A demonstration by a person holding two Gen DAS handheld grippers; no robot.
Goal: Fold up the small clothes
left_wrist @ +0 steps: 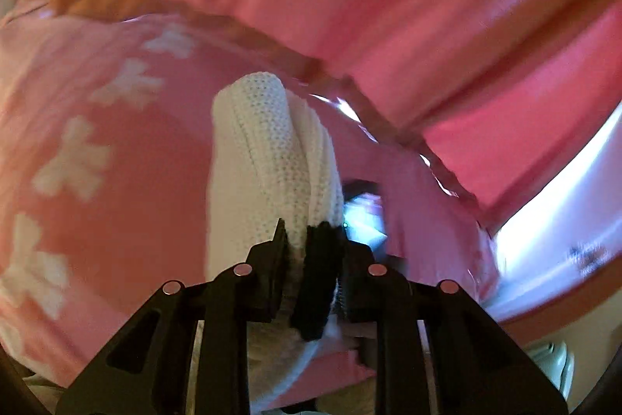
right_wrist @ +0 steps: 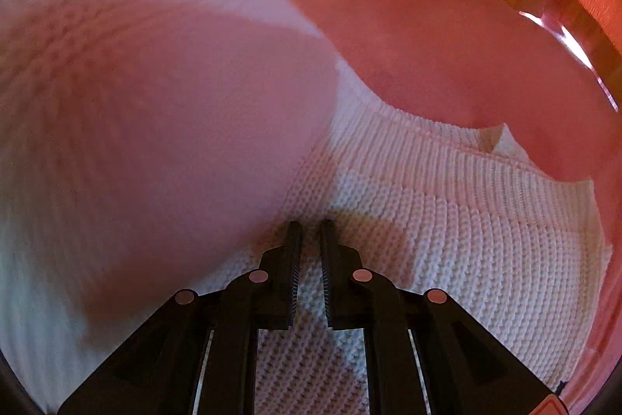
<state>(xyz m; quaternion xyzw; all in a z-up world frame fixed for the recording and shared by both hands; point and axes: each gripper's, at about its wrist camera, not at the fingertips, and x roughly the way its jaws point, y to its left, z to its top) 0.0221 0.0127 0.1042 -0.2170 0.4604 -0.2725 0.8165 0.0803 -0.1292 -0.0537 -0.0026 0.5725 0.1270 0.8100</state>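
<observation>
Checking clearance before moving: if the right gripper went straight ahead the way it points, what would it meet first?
The white knit garment: the right gripper has its nearly closed tips right at the knit, though depth is unclear.

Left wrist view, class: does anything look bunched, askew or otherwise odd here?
Yes. The white knitted garment is not flat: the left gripper pinches it into a thick rolled ridge rising above the pink bow-patterned cloth. In the right wrist view, the right gripper stands nearly closed over the knit, grip unclear.
</observation>
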